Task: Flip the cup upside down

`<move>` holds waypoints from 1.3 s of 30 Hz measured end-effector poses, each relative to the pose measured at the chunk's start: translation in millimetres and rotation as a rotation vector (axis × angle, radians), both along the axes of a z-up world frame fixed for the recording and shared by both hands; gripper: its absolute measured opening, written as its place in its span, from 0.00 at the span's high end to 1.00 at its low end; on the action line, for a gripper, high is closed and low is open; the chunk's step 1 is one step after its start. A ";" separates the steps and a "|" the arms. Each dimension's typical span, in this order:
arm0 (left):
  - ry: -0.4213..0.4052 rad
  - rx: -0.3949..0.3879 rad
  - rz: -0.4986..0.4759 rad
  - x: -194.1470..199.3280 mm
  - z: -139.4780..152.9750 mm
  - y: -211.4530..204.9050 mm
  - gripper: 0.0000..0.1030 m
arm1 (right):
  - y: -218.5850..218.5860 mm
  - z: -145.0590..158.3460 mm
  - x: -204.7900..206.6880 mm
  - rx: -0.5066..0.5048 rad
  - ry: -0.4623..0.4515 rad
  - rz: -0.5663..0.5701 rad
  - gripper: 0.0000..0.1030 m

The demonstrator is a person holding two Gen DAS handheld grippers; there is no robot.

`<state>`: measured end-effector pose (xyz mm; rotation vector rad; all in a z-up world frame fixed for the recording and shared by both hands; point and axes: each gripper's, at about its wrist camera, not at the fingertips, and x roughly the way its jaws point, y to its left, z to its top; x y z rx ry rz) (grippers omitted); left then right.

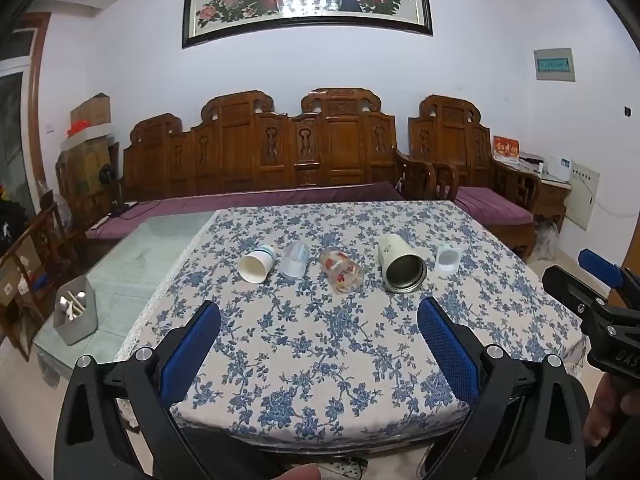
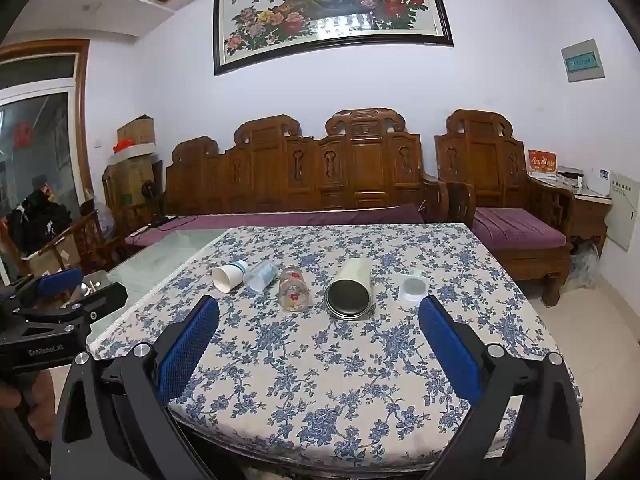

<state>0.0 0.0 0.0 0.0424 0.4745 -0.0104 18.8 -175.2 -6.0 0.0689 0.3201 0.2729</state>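
Several cups lie on their sides in a row on the floral tablecloth (image 1: 320,360), mouths toward me: a white paper cup (image 1: 256,265) (image 2: 231,275), a clear plastic cup (image 1: 295,264) (image 2: 261,276), a glass with red flowers (image 1: 342,270) (image 2: 294,289), a cream steel-lined tumbler (image 1: 401,264) (image 2: 350,290) and a small white cup (image 1: 447,261) (image 2: 414,287). My left gripper (image 1: 318,316) is open and empty above the near table edge. My right gripper (image 2: 319,316) is open and empty, also short of the cups.
A grey holder with utensils (image 1: 76,312) stands on the bare glass tabletop at the left. A carved wooden sofa with purple cushions (image 1: 280,160) stands behind the table. The other gripper shows at each view's side (image 1: 608,304) (image 2: 52,312).
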 end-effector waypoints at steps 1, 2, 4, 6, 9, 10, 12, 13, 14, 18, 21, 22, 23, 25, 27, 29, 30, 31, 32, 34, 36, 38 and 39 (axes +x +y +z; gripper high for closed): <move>0.000 0.000 0.000 0.0 0.0 0.0 0.08 | 0.0 0.1 -0.2 0.001 -0.002 0.000 0.02; -0.001 0.000 0.000 0.1 -0.1 0.0 0.08 | 0.0 0.0 -0.1 0.003 0.000 0.000 0.02; 0.000 0.001 -0.002 0.6 -0.3 -0.3 0.08 | -0.2 0.1 0.0 0.007 0.001 0.000 0.02; 0.002 0.001 -0.002 1.9 -0.7 -0.7 0.08 | -0.4 0.1 0.0 0.009 0.001 0.001 0.02; -0.006 0.000 0.000 1.0 -0.7 -0.5 0.08 | -0.1 0.4 -0.1 0.006 0.000 -0.001 0.02; -0.007 -0.001 0.000 1.1 0.5 -0.8 0.08 | 0.0 0.4 -0.2 0.006 -0.001 -0.001 0.02; -0.007 -0.004 0.000 2.2 1.0 -0.1 0.08 | 0.1 0.6 -0.5 0.005 -0.003 -0.002 0.02; -0.007 -0.004 0.000 1.7 1.7 0.5 0.08 | 0.1 0.6 -0.5 0.006 -0.004 -0.003 0.02; -0.007 -0.004 0.000 2.4 1.7 0.7 0.08 | 0.2 0.6 -0.5 0.006 -0.004 -0.003 0.02; -0.014 -0.004 -0.001 0.1 1.6 0.4 0.08 | 0.1 0.9 -0.6 0.008 -0.003 -0.001 0.02; -0.015 -0.006 -0.004 -0.2 4.4 -1.7 0.08 | 0.0 0.9 -0.5 0.008 -0.004 -0.001 0.02; -0.015 -0.006 -0.005 0.2 4.4 -1.8 0.08 | -0.1 0.9 -0.6 0.009 -0.004 -0.001 0.02; -0.015 -0.006 -0.005 0.1 4.4 -1.8 0.08 | 0.0 0.9 -0.6 0.009 -0.004 -0.002 0.02; -0.018 -0.007 -0.006 -0.9 4.6 -2.1 0.08 | 0.0 0.8 -0.1 0.009 -0.002 -0.001 0.02; -0.020 -0.008 -0.007 -0.2 4.9 -2.3 0.08 | 0.0 1.0 -0.2 0.007 -0.004 -0.002 0.02; -0.022 -0.009 -0.005 0.6 4.6 -1.6 0.08 | 0.1 1.2 -0.6 0.009 -0.004 -0.001 0.02; -0.022 -0.010 -0.005 0.6 3.5 -1.8 0.08 | 0.0 1.1 -0.6 0.010 -0.004 -0.002 0.02; -0.022 -0.011 -0.005 1.2 3.4 -1.7 0.08 | 0.2 1.3 -0.6 0.008 -0.004 -0.003 0.02; -0.023 -0.008 -0.005 0.4 3.3 -2.4 0.08 | 0.3 1.3 -0.5 0.008 -0.004 -0.002 0.02; -0.022 -0.008 -0.005 0.3 3.2 -2.0 0.08 | 0.1 1.4 -0.6 0.009 -0.004 -0.002 0.02; -0.023 -0.009 -0.005 0.6 2.4 -1.5 0.08 | 0.1 1.4 -0.4 0.009 -0.004 -0.002 0.02; -0.022 -0.009 -0.006 0.6 2.4 -1.3 0.08 | 0.2 1.6 -0.6 0.009 -0.004 -0.002 0.02; -0.023 -0.009 -0.005 0.5 2.2 -1.2 0.08 | 0.4 1.6 -0.8 0.009 -0.005 -0.002 0.02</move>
